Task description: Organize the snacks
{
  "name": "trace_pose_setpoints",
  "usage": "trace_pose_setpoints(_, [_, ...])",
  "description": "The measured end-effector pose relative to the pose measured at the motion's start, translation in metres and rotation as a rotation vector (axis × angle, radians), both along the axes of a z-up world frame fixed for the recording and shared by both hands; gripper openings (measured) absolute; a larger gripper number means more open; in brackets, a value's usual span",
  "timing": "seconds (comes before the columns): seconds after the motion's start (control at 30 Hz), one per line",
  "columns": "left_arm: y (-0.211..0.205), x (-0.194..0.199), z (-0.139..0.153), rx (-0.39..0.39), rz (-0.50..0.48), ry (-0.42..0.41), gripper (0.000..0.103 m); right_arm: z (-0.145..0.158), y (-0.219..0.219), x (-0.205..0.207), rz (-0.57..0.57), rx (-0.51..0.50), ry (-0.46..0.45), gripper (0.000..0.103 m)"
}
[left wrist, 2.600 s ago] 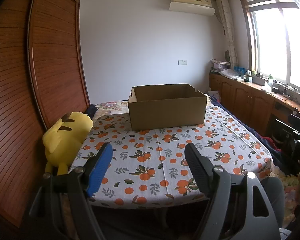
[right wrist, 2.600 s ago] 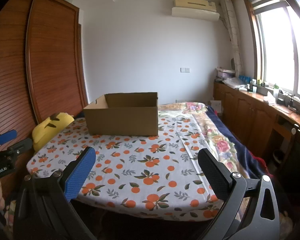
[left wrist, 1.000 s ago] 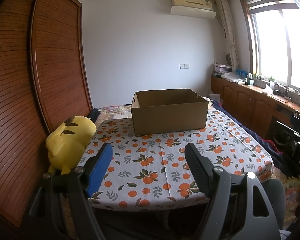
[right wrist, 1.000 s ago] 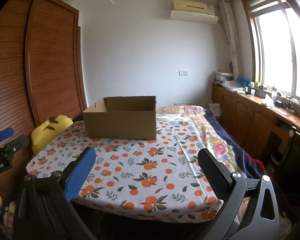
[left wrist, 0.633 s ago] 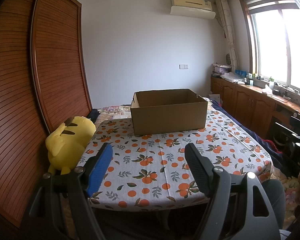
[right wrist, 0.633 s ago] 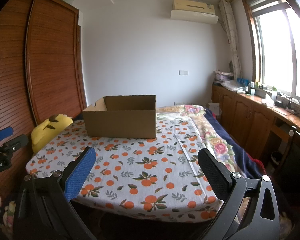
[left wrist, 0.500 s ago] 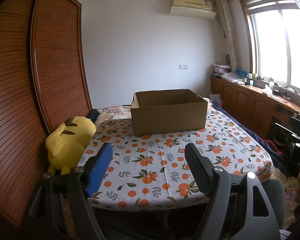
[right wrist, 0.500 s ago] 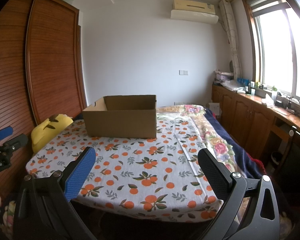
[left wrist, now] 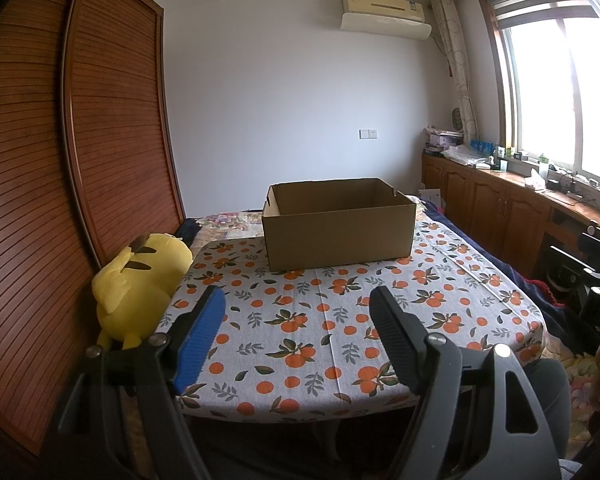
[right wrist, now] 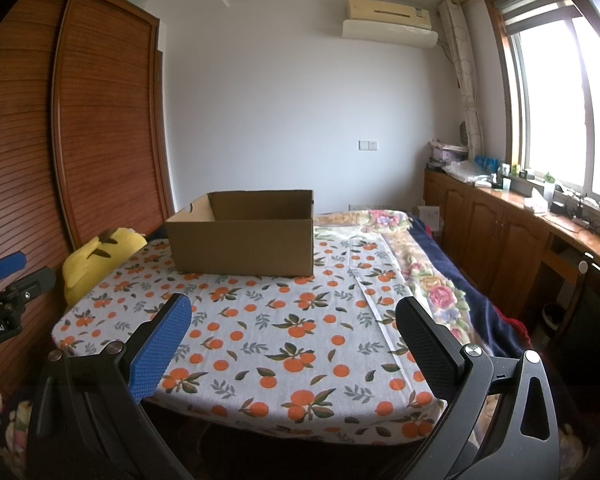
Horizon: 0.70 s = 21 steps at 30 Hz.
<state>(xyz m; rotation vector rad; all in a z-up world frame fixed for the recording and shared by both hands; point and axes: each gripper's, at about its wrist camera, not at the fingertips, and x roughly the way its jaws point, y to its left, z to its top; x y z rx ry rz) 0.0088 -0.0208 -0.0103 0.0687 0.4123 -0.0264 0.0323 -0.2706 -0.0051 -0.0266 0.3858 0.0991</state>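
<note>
An open brown cardboard box [left wrist: 338, 226] stands at the far side of a table covered with an orange-print cloth [left wrist: 340, 320]; it also shows in the right wrist view [right wrist: 242, 236]. I see no snacks in either view. My left gripper [left wrist: 298, 302] is open and empty, held short of the table's near edge. My right gripper [right wrist: 292, 314] is open and empty, also near the table's front edge [right wrist: 300, 420]. The left gripper shows at the left edge of the right wrist view [right wrist: 4, 280].
A yellow plush toy [left wrist: 136, 280] lies left of the table against a wooden slatted wardrobe [left wrist: 60, 160]. A bed with a floral blanket [right wrist: 428, 280] is to the right, then wooden cabinets [right wrist: 500, 232] under the window.
Both views have pulled back and risen slightly over 2.6 s, so the box looks a bit farther. Over the last half second almost nothing has moved. Both grippers stay open.
</note>
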Motion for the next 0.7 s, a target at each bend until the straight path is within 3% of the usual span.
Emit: trace_pose_setpoints(0.7, [-0.0002, -0.0008, 0.0004, 0.001, 0.001, -0.001, 0.075, 0.0001, 0.0001, 0.0005, 0.000, -0.002, 0.000, 0.103])
